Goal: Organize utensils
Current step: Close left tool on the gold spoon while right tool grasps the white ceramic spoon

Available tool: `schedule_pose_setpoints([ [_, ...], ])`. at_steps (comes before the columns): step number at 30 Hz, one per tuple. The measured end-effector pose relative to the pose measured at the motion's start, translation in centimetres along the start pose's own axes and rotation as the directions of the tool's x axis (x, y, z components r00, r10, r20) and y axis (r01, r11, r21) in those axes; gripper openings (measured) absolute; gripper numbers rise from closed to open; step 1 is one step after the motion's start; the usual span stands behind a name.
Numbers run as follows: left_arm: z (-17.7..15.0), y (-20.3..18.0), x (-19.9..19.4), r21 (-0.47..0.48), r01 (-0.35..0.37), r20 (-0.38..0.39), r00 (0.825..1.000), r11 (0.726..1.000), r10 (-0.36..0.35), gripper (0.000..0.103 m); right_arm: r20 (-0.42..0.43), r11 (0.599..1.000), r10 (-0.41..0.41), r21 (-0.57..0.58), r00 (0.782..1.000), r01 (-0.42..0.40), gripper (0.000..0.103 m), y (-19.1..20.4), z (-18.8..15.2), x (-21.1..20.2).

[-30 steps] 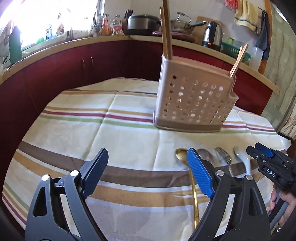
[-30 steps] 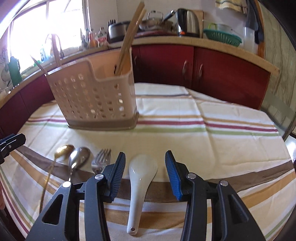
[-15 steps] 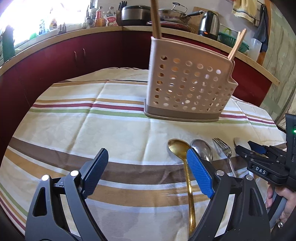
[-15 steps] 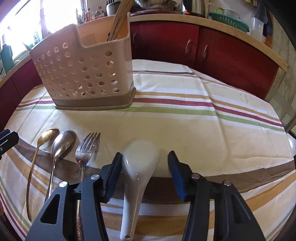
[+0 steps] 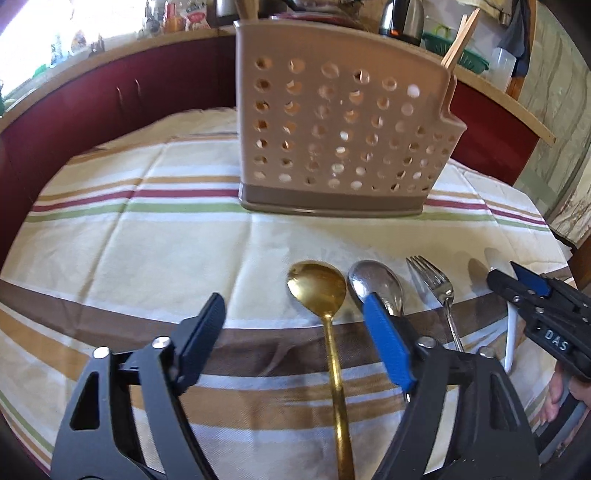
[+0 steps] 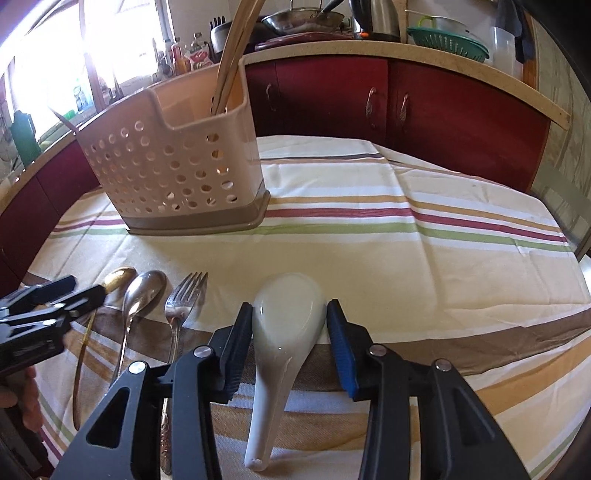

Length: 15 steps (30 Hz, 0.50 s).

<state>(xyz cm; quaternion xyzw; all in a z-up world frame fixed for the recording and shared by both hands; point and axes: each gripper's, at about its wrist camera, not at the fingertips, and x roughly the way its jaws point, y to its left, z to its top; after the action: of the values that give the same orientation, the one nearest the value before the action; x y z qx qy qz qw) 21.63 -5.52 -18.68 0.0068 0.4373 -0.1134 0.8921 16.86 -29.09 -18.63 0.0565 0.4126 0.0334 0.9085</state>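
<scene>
The glazed white ceramic spoon (image 6: 286, 325) was pinched at its bowl between the right gripper (image 6: 289, 320) fingers; the smooth, rounded glaze could have let it slip. The left gripper (image 5: 293, 314) fingers were closing, nothing pinched yet, the slim gold spoon (image 5: 317, 286) lying flat on the table (image 5: 155, 258) between them.

Striped tablecloth (image 6: 369, 236) spread across the foreground, creased in places. Behind the tablecloth, dark red cabinets (image 6: 424, 110) under a pale curved counter (image 6: 369, 48). On that counter, above the cabinets: steel kettle (image 6: 373, 18), green colander (image 6: 448, 42) just right of the kettle, metal pan (image 6: 303, 18) left of it. Far left of the kettle, bright window (image 6: 122, 44) with bottles before it.
</scene>
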Motion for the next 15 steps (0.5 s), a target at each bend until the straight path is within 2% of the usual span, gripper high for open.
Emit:
schedule_pose_setpoints([
  [6,0.2,-0.5,1.1,0.010,0.000,-0.028,1.000,1.000,0.000,0.055,0.010,1.000,0.012,0.011,1.000,-0.012,0.041,-0.8,0.3,-0.2],
  [11,0.3,-0.9,1.7,0.025,-0.008,-0.027,1.000,1.000,0.008,0.052,0.013,1.000,0.018,0.017,1.000,-0.018,0.041,-1.0,0.4,-0.2],
  [15,0.4,-1.2,1.7,0.046,-0.003,-0.021,1.000,0.999,0.004,0.039,0.018,1.000,0.019,0.018,1.000,-0.020,0.041,-0.9,0.4,-0.3],
])
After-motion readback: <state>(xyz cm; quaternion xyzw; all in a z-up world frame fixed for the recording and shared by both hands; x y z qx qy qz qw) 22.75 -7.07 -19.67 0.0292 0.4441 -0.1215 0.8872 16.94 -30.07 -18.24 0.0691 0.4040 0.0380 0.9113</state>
